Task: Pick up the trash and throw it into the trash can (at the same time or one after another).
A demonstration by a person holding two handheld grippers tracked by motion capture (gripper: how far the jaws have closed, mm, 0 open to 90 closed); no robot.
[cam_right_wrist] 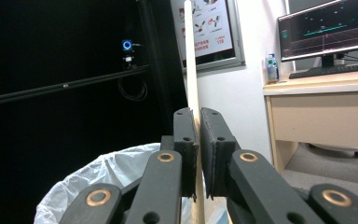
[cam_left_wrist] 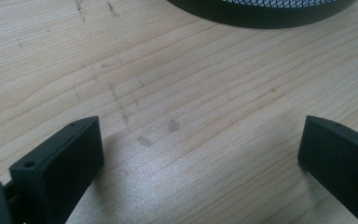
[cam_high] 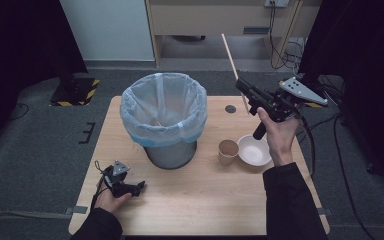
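The right gripper (cam_high: 241,86) pinches a wooden stick (cam_high: 228,54) over the desk's (cam_high: 215,210) far right corner — center it above the bin (cam_high: 163,107) before letting go; the left gripper (cam_high: 139,187) rests wide open, empty.

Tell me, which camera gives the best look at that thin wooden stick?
The right gripper view: the stick runs up the middle, clamped between the right gripper's jaws. The high view shows the same stick small and far off, slanting up from the right gripper beside the bin. The left gripper view looks at the wooden table.
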